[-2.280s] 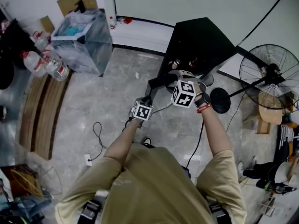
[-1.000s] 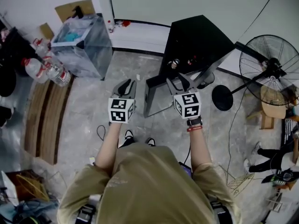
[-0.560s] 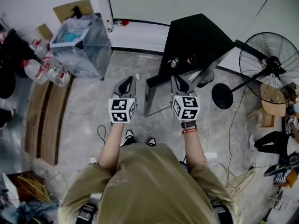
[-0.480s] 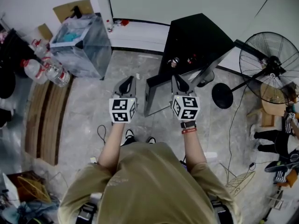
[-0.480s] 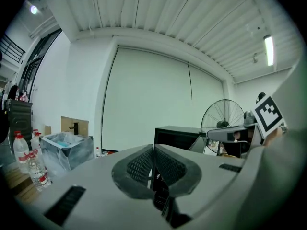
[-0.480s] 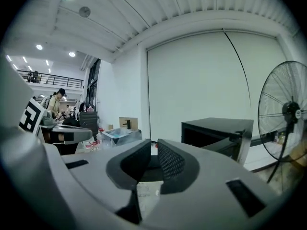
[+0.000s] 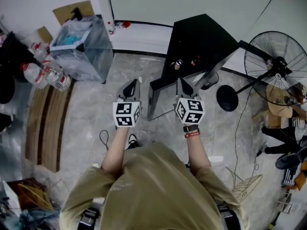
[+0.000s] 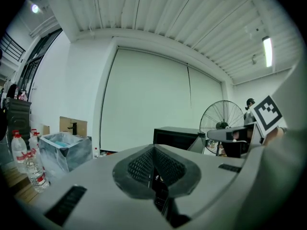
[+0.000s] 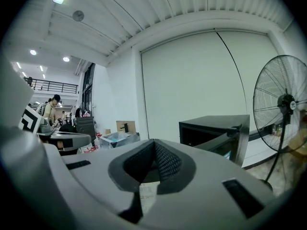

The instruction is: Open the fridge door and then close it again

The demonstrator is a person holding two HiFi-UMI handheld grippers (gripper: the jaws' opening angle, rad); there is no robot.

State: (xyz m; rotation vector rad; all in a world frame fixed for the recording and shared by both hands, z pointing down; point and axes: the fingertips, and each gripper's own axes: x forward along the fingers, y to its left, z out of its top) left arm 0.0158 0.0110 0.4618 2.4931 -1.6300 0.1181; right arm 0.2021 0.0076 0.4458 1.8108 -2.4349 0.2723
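Open fridge door (image 7: pixel 156 99) jutted from black fridge (image 7: pixel 201 42) toward the person and blocked sideways passage there. Bare floor (image 7: pixel 124 68) between door and clear bin (image 7: pixel 81 44) was free. Right of fridge, fan base (image 7: pixel 225 98) and fan (image 7: pixel 276 63) crowded the gap. Bottles (image 7: pixel 45 75) and wooden slats (image 7: pixel 41 123) lined the far left. Cable (image 7: pixel 101 140) lay on the floor.

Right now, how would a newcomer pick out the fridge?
Start at the white back wall. Near it, between the translucent bin and the pedestal fan, stands the fridge: the only black box, its door swung open.
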